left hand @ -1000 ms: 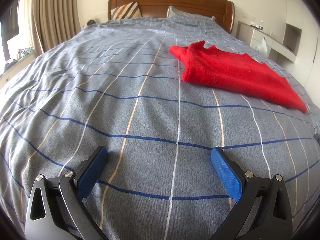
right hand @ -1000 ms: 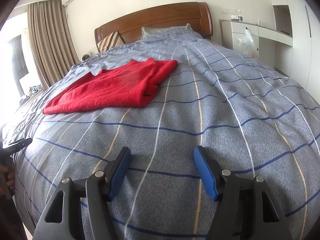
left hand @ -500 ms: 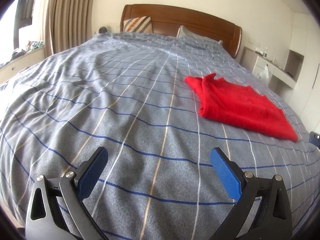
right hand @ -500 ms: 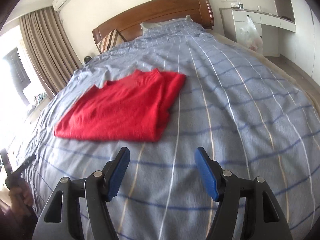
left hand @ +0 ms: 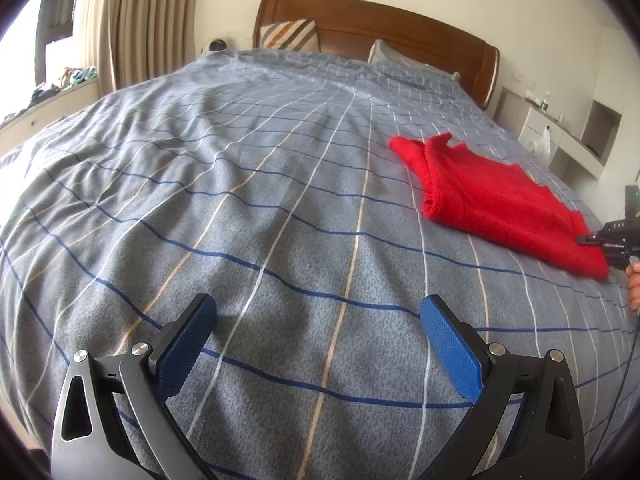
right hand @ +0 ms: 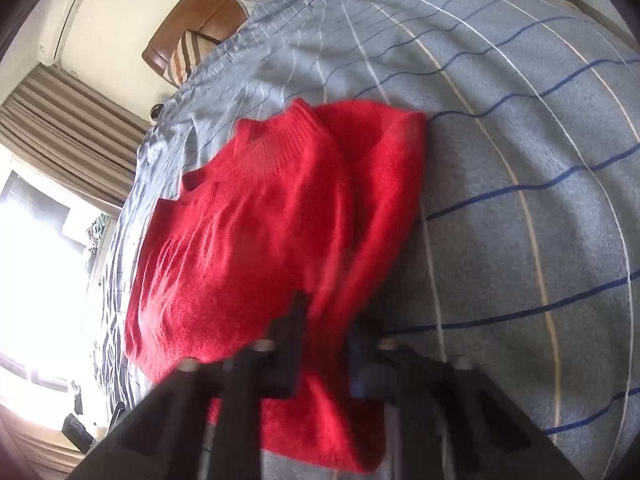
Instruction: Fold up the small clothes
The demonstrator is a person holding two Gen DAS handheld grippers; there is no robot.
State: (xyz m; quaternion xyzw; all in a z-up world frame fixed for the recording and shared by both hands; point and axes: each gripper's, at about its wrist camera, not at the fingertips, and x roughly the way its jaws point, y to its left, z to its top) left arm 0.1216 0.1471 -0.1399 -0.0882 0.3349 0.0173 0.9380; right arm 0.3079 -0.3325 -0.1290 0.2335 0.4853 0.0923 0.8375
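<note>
On the right half of the bed (left hand: 248, 208), near its foot, we have the red sweater (right hand: 256, 232) lying flat on the grey checked cover, already doubled lengthwise with its collar toward the headboard (left hand: 384, 20). Our right tool (right hand: 324, 340) has just been closing, and its jaws now stand narrow with the knit of the hem corner pinched between them; the picture is blurred there, so we cannot say how much cloth they have. Our left tool (left hand: 316, 344) hangs wide and empty over bare cover, well apart from the sweater. We judge the step in hand to be lifting the hem to fold it up toward the collar. To do it well we should take both layers in the pinch, not only the top one, raise the edge low and slow so the soft knit does not drag or bunch, and bring the left tool across to the other hem corner so the fold line stays straight
</note>
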